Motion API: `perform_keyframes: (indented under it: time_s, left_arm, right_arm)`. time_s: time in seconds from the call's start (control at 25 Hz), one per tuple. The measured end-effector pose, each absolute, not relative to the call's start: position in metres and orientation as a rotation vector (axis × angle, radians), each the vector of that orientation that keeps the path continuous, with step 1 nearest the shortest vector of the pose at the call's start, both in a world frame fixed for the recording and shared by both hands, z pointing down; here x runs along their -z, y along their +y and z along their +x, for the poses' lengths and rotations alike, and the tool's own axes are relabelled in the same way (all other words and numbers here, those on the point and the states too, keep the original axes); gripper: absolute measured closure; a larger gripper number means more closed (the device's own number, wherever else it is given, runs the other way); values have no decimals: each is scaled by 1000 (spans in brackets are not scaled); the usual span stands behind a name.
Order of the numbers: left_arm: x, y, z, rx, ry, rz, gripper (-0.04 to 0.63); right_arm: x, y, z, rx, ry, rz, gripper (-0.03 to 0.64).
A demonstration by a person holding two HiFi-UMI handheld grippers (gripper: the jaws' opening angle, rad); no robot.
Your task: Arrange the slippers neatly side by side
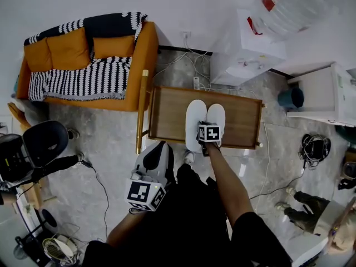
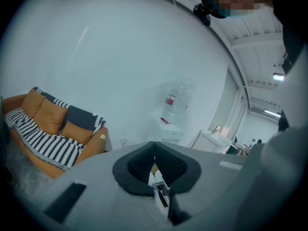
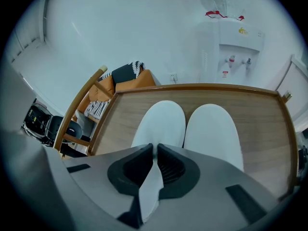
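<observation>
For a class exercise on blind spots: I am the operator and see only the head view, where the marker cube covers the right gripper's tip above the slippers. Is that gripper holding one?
Observer: Yes. The right gripper view shows the right gripper shut on the near edge of the left-hand slipper.
Operator: And the left gripper, down by the person's side?
Observer: The left gripper view shows the left gripper with its jaws together and nothing held.
Operator: Do the two slippers touch?
Observer: In the right gripper view only a thin dark line separates the held one from the right-hand slipper. They lie parallel on the wooden table.
</observation>
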State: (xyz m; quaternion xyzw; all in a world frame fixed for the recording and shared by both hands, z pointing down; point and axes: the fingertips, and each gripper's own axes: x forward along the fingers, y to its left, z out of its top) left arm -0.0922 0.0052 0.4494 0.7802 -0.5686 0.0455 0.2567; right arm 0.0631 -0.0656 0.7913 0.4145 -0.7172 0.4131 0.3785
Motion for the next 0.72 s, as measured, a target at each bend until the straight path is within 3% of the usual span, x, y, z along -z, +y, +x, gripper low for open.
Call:
perform_keyframes:
  time_s: [0.16, 0.28, 0.4, 0.72]
  left_arm:
    - [-452, 8, -94, -122, -1538, 2116, 580]
    - [-450, 12, -96, -118, -1535, 2122, 580]
    - [-448, 15, -96, -115, -1529, 2131, 580]
    - [-437, 15, -87, -94, -1497, 2185, 580]
  right_arm:
    - [-792, -66, 64, -1085, -1835, 1089, 577]
    - [-789, -64, 63, -1090, -1839, 1100, 510]
    - [-783, -62, 66, -1085, -1837, 1122, 483]
    - [-746, -58, 84, -1110, -1881, 1229, 477]
